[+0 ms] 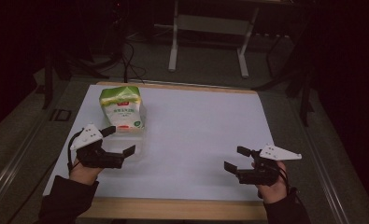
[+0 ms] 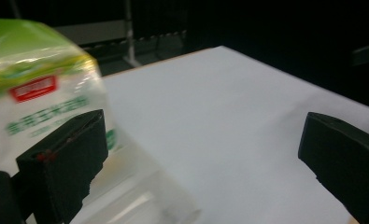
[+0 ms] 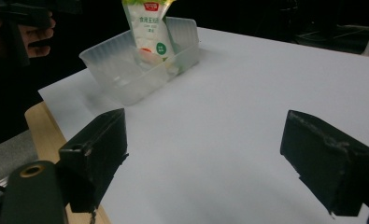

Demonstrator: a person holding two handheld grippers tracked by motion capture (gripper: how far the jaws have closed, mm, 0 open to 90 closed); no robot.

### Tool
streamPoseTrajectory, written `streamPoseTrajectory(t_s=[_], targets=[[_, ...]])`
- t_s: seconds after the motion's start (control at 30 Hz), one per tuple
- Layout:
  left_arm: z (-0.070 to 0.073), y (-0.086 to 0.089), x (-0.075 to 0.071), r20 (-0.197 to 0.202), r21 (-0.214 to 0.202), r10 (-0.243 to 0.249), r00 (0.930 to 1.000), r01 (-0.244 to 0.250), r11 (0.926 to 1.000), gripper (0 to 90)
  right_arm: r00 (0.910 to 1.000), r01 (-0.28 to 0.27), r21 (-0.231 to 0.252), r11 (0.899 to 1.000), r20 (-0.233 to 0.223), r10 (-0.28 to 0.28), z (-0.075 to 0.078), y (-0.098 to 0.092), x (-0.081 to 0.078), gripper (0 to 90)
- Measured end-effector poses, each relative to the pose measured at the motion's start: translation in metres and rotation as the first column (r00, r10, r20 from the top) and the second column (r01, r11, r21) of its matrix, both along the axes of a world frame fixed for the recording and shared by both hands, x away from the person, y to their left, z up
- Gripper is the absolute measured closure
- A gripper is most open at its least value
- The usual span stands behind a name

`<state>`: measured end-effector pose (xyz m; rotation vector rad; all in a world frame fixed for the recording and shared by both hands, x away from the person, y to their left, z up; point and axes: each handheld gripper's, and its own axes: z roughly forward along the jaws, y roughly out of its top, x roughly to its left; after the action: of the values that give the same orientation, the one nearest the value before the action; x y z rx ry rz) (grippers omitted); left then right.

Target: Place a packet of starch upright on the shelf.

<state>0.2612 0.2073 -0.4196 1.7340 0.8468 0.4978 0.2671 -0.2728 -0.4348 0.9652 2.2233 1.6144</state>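
A green and white bag stands upright in a clear plastic tub at the back left of the white tabletop. My left gripper is open just in front of the tub, its jaws wide apart with nothing between them. In the left gripper view the bag and the tub sit close behind the left jaw of that gripper. My right gripper is open over the front right of the table. The right gripper view looks past its gripper to the tub and bag.
A wooden edge borders the table's front. Beyond the table, a white metal stand and cables are on the dark floor. The person's left hand shows beside the tub in the right gripper view.
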Motion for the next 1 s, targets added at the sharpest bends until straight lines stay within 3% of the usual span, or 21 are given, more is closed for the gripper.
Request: streamPoseTrajectory(t_s=[0.2, 0.37, 0.5, 0.67, 1.0], targets=[[0.000, -0.018, -0.017, 0.022, -0.009, -0.064, 0.9977, 0.065, 0.9979, 1.8, 0.9999, -0.013, 0.004, 1.000, 0.002, 0.013, -0.001, 0.001, -0.001, 14.8], [-0.001, -0.031, -0.026, 0.032, 0.011, -0.118, 0.9925, 0.118, 0.9930, 1.8, 0.9976, -0.062, 0.031, 0.998, -0.027, 0.063, -0.005, 0.004, 0.000, 16.7], [-0.007, -0.039, -0.029, 0.030, 0.024, -0.133, 0.9906, 0.133, 0.9909, 1.8, 0.9958, -0.082, 0.020, 0.996, -0.039, 0.083, -0.008, 0.007, 0.000, 16.9], [-0.020, -0.049, -0.032, 0.012, 0.048, -0.154, 0.9880, 0.153, 0.9870, 1.8, 0.9979, -0.064, -0.023, 0.998, -0.006, 0.064, -0.011, 0.009, 0.000, 15.8], [-0.037, -0.062, -0.030, -0.005, 0.069, -0.177, 0.9842, 0.177, 0.9818, 1.8, 0.9987, -0.008, -0.029, 1.000, 0.051, 0.009, -0.014, 0.004, -0.001, 15.9]])
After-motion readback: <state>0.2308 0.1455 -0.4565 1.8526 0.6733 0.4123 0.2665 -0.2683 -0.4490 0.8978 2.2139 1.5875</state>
